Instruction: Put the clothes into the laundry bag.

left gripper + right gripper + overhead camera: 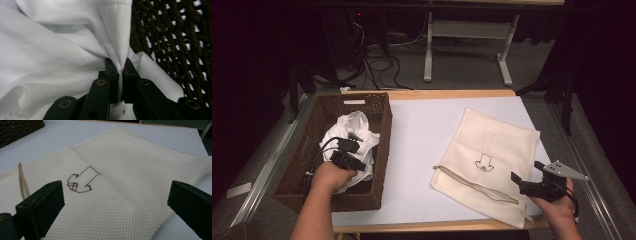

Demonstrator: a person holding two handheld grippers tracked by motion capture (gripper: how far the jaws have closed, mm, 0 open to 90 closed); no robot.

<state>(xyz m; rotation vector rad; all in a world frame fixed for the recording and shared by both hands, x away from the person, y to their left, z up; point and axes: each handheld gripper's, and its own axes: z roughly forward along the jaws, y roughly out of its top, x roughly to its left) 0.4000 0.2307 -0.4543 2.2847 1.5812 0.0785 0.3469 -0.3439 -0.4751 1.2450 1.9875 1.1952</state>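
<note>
Clenched on a fold of the white cloth (62, 50), the left gripper (121, 68) sits inside the wicker basket (379, 145). Right gripper (116, 202) hovers released over the cream mesh bag (130, 170).

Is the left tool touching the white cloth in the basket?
Touching. In the left gripper view, the left tool is shut on a fold of the white cloth.
</note>
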